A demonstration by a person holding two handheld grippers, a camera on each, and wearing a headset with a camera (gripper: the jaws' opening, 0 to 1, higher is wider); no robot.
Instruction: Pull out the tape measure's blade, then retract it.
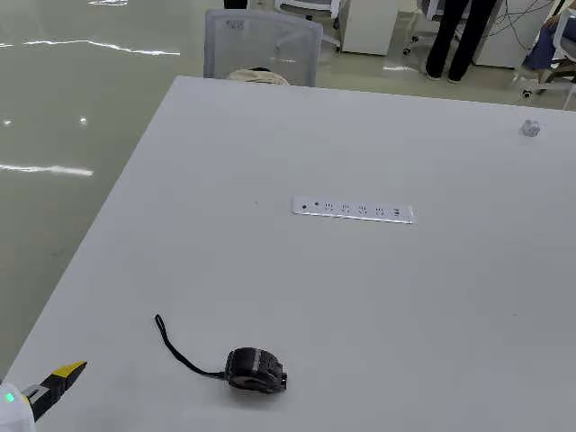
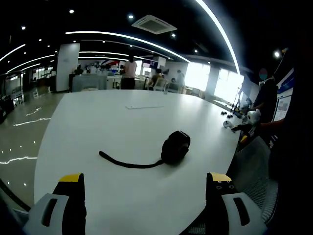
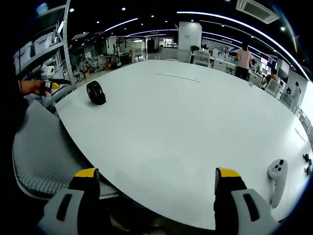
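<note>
The black tape measure [image 1: 256, 369] lies near the front edge of the white table [image 1: 360, 288], its blade fully inside the case. Its black wrist strap [image 1: 175, 346] trails off to the left. My left gripper [image 1: 61, 374] sits at the table's front-left corner, left of the strap. In the left gripper view the tape measure [image 2: 175, 146] and its strap [image 2: 129, 163] lie a short way ahead of my open left gripper [image 2: 145, 182]. My right gripper [image 3: 157, 178] is open over the table's near edge, with the tape measure [image 3: 96, 92] far off to its left.
A white power strip [image 1: 353, 210] is set flat in the middle of the table. A small pale object [image 1: 530, 128] rests at the far right. A mesh chair [image 1: 261, 45] stands behind the far edge. A white controller [image 3: 277, 172] lies by the right gripper.
</note>
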